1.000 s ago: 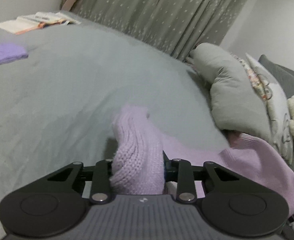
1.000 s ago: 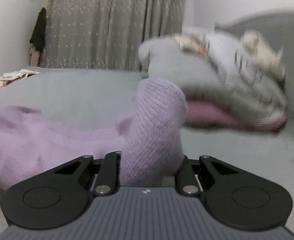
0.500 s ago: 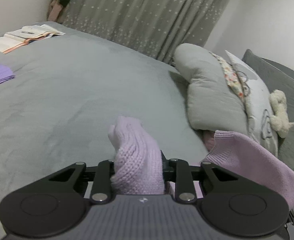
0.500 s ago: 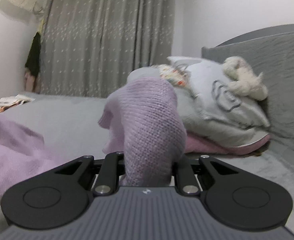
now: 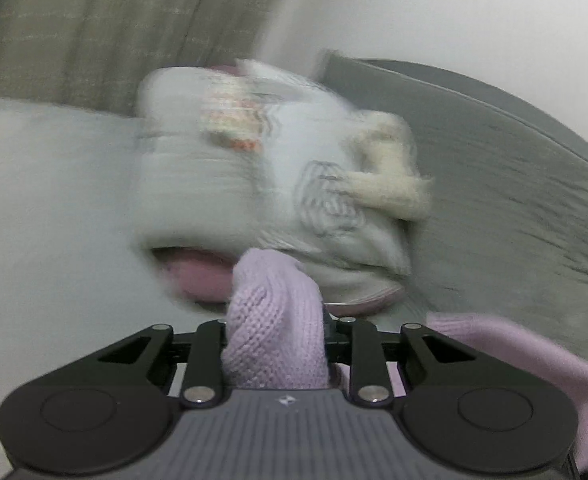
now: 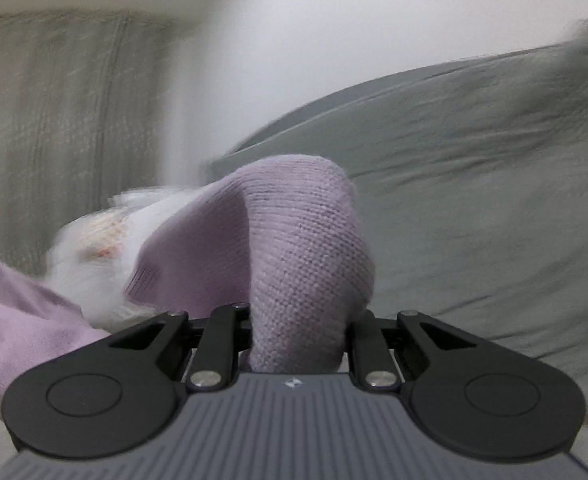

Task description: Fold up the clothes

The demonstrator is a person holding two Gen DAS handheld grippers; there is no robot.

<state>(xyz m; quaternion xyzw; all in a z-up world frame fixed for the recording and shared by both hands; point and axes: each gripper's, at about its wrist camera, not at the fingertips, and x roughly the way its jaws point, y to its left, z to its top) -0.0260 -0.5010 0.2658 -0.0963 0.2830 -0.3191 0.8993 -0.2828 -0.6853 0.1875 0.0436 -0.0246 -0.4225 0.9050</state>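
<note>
A lilac knitted sweater (image 5: 274, 320) bunches up between the jaws of my left gripper (image 5: 276, 344), which is shut on it. More of it hangs at the lower right (image 5: 533, 356). In the right wrist view my right gripper (image 6: 297, 340) is shut on another part of the same sweater (image 6: 305, 248), and the rest trails off to the lower left (image 6: 18, 328). Both grippers hold the sweater lifted off the bed. Both views are blurred by motion.
A grey bed sheet (image 5: 46, 208) lies at the left. Grey and patterned pillows (image 5: 230, 168) with a cream plush toy (image 5: 389, 184) rest against a grey padded headboard (image 5: 513, 168). A pink item (image 5: 202, 276) lies under the pillows. Grey curtains (image 6: 54, 120) hang behind.
Both grippers have lifted and swung right toward the headboard, carrying the sweater. The bed surface and books have left the view. Both stay shut on the sweater.
</note>
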